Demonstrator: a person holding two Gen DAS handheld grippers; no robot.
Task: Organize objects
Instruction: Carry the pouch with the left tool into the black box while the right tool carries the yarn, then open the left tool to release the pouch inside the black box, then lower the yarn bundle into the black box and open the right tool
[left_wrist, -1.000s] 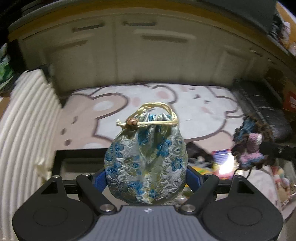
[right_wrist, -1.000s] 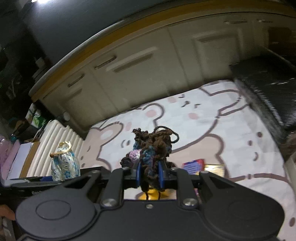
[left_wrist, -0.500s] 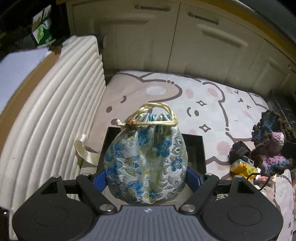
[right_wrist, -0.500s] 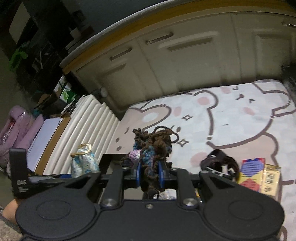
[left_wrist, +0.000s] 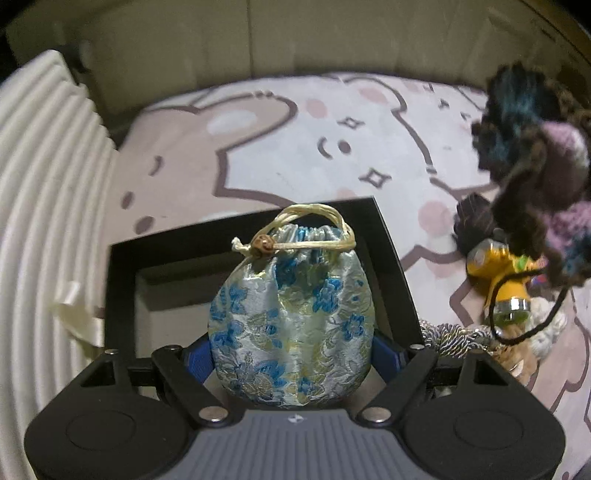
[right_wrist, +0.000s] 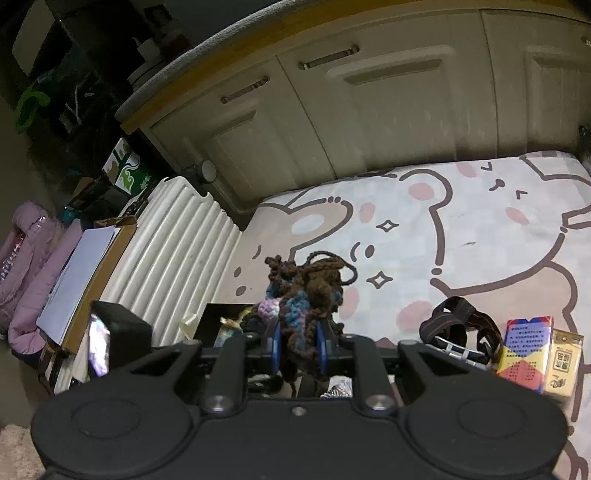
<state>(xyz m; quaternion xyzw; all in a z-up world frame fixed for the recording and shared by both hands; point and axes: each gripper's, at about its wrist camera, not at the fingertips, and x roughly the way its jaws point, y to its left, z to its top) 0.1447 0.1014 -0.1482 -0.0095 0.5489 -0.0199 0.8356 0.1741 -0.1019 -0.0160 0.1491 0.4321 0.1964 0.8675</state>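
Box (left_wrist: 122, 280) open on the mat (left_wrist: 369, 122), low left by the ribbed cushion (left_wrist: 44, 206)

Left gripper (left_wrist: 291, 354) clamps the pouch (left_wrist: 291, 314) above the box; a release off-centre could catch the rim and tip the pouch onto the mat

Right gripper (right_wrist: 297, 350) pinches the yarn (right_wrist: 306, 288) just beside; risk of collision if both crowd the box, or its trailing strand snagging the torch (left_wrist: 498, 273)

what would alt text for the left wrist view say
The left tongs hold a blue floral drawstring pouch upright over an open black box on a cartoon bear mat. At right hangs a blurred brown and purple yarn bundle above a yellow flashlight; a white ribbed cushion lies at left.
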